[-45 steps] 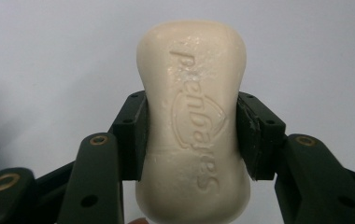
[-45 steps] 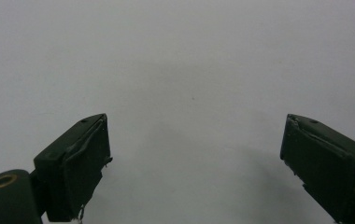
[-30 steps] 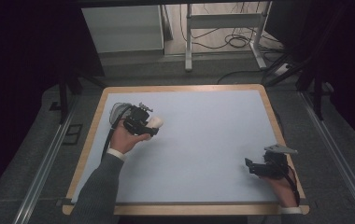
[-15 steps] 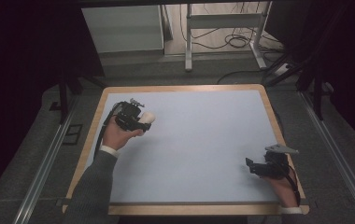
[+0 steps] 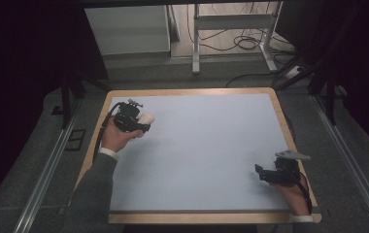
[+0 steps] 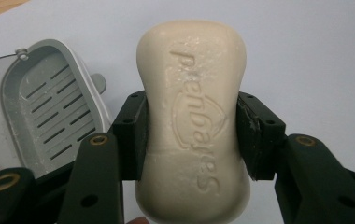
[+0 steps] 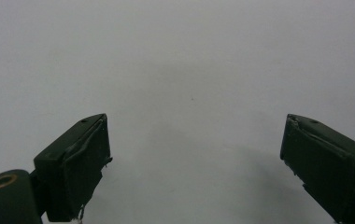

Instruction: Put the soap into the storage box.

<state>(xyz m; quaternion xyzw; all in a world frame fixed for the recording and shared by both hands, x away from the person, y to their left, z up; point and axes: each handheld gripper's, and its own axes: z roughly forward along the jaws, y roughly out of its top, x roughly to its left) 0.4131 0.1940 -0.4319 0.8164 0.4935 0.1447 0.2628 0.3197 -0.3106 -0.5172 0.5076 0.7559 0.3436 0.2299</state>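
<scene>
Counter (image 5: 207, 160): pale blue sheet within a wooden rim, largely bare across centre and far right; ample room for travel in every direction, rim close only at far left and near right.

Soap dish (image 6: 49, 112): grey, slotted tray inside a pale shell, lying on the sheet just left of the soap in the left gripper view; slots meant for draining, so probably the intended resting place for the bar. Exact spot in the high view hidden beneath the hand.

Bar of soap (image 6: 194, 116): cream, waisted, embossed lettering facing up. Clamped across the narrow waist, likely because the flat pads seat best there and the slippery bar cannot slide out endwise. Held above the far-left part of the counter, near the wooden rim.

Left tool (image 5: 139, 121): closed firmly on the bar of soap, both pads pressed against its sides.

Right tool (image 7: 194, 158): spread wide, nothing between the pads, parked over bare sheet at near right, close to the rim, clear of the working area.
</scene>
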